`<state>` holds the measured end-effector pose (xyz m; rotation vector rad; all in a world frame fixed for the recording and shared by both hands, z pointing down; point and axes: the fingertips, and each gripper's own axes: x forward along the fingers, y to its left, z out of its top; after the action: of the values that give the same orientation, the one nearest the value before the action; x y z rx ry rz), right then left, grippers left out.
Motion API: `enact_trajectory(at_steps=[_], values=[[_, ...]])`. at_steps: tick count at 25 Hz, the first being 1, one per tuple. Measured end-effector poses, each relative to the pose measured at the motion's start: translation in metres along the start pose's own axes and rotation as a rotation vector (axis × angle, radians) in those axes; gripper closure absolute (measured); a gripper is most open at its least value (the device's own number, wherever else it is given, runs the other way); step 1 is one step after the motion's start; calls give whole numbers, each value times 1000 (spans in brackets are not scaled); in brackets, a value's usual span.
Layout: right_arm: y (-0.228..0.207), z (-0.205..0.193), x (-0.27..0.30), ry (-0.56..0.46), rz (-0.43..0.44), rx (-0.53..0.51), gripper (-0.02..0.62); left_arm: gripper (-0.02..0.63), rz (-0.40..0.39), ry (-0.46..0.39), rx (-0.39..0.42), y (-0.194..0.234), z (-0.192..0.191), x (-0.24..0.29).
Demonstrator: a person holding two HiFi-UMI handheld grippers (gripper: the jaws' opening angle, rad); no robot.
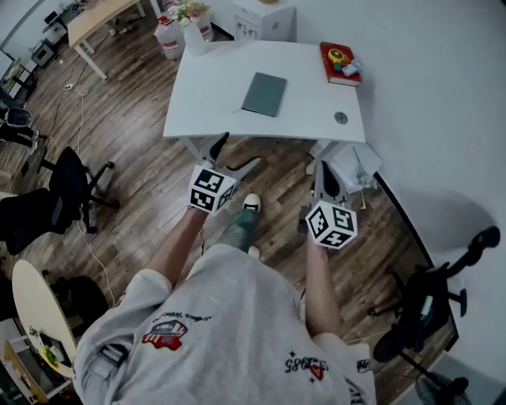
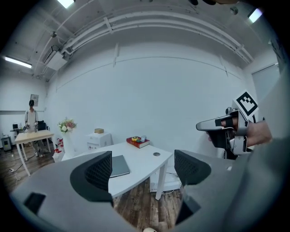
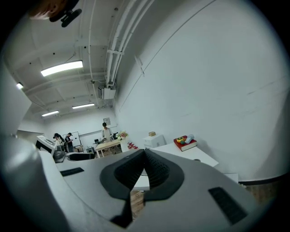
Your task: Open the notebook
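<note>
A closed dark grey-green notebook (image 1: 264,93) lies flat near the middle of the white table (image 1: 213,87). In the left gripper view the notebook (image 2: 119,165) shows partly behind the left jaw. Both grippers hang in front of the table's near edge, well short of the notebook. My left gripper (image 1: 236,155) is open with nothing between its jaws, which stand wide apart (image 2: 142,170). My right gripper (image 1: 323,169) is shut with its jaws pressed together on nothing (image 3: 145,158). It also appears at the right of the left gripper view (image 2: 222,123).
A red book (image 1: 340,63) with small items on top lies at the table's far right corner, and a round cable hole (image 1: 341,118) is in front of it. A white cabinet (image 1: 265,17) and a flower vase (image 1: 192,28) stand behind the table. Black office chairs (image 1: 67,194) (image 1: 431,304) flank me.
</note>
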<state>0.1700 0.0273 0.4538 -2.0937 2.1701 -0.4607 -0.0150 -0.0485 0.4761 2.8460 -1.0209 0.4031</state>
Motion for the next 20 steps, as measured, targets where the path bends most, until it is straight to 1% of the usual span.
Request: enact_trajectory(at_steps=[5, 10, 13, 20], values=[[-27, 2, 13, 0, -32, -17, 604, 181, -38, 7, -29, 2, -4, 54], [-61, 12, 63, 24, -31, -37, 604, 181, -70, 13, -6, 11, 5, 125], [-74, 23, 105, 37, -26, -43, 604, 181, -78, 26, 7, 30, 11, 162], [-97, 43, 206, 61, 4, -54, 604, 184, -61, 58, 13, 91, 17, 239]])
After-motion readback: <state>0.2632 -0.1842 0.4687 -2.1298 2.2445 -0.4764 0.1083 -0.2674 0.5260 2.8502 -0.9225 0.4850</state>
